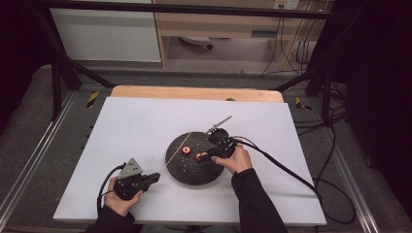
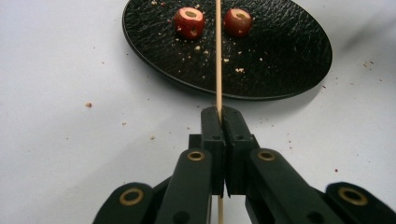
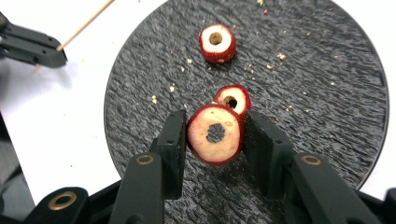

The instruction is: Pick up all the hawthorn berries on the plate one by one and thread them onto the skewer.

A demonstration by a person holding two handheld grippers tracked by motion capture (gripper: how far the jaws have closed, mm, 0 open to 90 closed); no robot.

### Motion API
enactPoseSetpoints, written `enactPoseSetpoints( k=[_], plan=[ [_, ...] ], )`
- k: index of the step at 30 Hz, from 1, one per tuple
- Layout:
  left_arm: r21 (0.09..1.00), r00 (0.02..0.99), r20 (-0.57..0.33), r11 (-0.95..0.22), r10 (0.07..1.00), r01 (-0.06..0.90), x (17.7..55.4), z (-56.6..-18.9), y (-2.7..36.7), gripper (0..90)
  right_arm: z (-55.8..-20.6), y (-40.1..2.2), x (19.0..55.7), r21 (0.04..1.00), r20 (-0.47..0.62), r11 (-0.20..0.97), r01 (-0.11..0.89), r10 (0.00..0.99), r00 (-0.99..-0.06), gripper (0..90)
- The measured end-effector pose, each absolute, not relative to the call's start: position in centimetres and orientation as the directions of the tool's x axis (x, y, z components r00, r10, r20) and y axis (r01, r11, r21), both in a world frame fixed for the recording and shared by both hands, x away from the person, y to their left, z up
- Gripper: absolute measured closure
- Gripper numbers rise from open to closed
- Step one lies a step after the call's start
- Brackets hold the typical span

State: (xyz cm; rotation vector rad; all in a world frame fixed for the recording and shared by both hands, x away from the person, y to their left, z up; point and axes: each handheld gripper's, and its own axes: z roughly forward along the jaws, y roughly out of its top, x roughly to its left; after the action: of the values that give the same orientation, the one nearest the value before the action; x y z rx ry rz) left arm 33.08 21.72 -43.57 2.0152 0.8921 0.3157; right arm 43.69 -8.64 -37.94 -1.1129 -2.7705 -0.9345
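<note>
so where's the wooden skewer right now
The wooden skewer is clamped in the left tool, at the left of the high view, its tip reaching over the black plate.

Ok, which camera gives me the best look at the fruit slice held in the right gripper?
The right gripper view: the held slice fills the middle, red rim and cored hole plain, pinched between the right gripper pads. The high view shows it as a small red dot over the black plate.

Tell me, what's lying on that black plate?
Two red fruit slices with holes and scattered crumbs lie on the black plate. The right gripper holds a third slice above it, partly covering one.
</note>
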Motion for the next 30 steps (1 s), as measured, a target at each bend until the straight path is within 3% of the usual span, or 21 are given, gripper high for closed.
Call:
enactPoseSetpoints(
  k=[12, 30],
  plan=[
    [0.815, 0.705, -0.11, -0.343, 0.7, 0.467, 33.0, -43.6, 21.5, 88.5, -38.8, -11.5, 42.1, 0.696, 0.329, 0.319, 0.644, 0.655, -0.68, 61.1],
    [0.822, 0.701, -0.111, -0.332, 0.704, 0.463, 32.7, -43.6, 21.1, 88.5, -40.8, -12.3, 40.6, 0.792, 0.455, 0.022, 0.61, 0.644, -0.615, 61.1]
  ],
)
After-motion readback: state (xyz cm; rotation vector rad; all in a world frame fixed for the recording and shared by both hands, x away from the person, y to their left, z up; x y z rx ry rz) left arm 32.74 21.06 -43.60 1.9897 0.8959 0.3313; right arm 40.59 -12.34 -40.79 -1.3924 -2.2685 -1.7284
